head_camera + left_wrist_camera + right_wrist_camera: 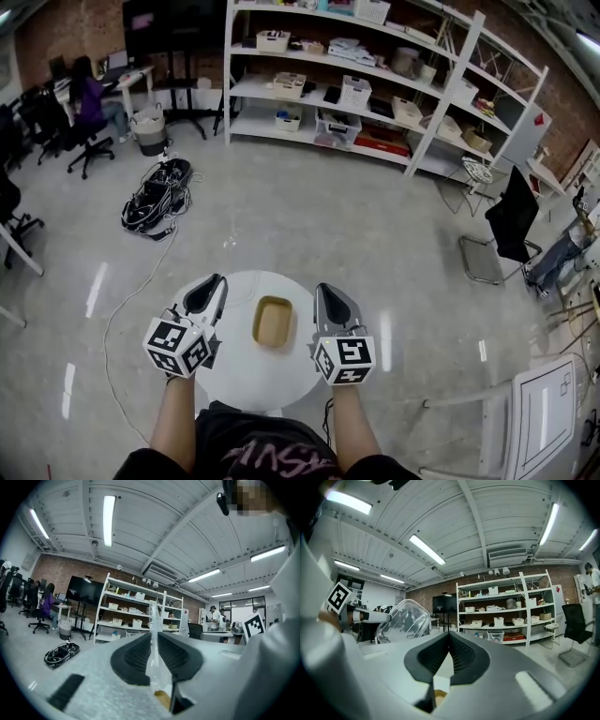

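Observation:
A small round white table (234,370) stands right in front of me. On its middle sits a shallow tan container (273,301), uncovered. My left gripper (217,281) is above the table's left side, shut on a clear plastic lid (404,618). In the left gripper view that lid (153,616) stands edge-on between the jaws of the left gripper (153,637). My right gripper (323,289) is above the table's right side, beside the container. In its own view the right gripper (450,637) has its jaws together with nothing between them.
Long white shelves (375,84) with bins line the far wall. A black bag with cables (157,197) lies on the floor to the left, and a cable runs towards the table. A black chair (514,220) stands at the right. A person sits at a desk (89,98).

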`<state>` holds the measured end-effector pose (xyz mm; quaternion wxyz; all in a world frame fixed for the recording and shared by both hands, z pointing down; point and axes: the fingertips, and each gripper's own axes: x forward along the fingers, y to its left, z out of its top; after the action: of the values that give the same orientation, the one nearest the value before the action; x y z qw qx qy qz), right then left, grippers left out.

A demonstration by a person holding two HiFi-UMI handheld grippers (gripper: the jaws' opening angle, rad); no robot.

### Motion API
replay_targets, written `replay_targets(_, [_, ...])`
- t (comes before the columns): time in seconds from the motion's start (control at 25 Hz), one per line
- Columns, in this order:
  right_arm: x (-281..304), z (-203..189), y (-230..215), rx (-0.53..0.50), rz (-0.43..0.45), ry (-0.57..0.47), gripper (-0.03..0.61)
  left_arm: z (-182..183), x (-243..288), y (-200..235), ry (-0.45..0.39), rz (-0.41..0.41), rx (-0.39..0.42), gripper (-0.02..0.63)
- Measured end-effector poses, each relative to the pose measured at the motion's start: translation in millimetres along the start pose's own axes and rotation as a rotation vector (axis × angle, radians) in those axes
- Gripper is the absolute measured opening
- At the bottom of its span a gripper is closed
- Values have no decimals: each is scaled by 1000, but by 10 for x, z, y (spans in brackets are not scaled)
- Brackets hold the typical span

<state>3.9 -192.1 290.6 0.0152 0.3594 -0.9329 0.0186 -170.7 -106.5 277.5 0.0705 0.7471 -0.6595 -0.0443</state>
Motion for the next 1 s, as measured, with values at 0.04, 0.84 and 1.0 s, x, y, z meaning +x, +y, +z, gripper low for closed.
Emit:
replay_targets(0.04, [6,30,-13,-4,1,-5,9,26,8,-9,-6,6,12,46])
replay_targets(0.84, [35,221,14,-19,8,-44,8,274,-59,30,-78,84,99,46])
replay_targets(1.0, [14,203,36,-17,6,-46,8,253,-102,52,-78,88,94,46])
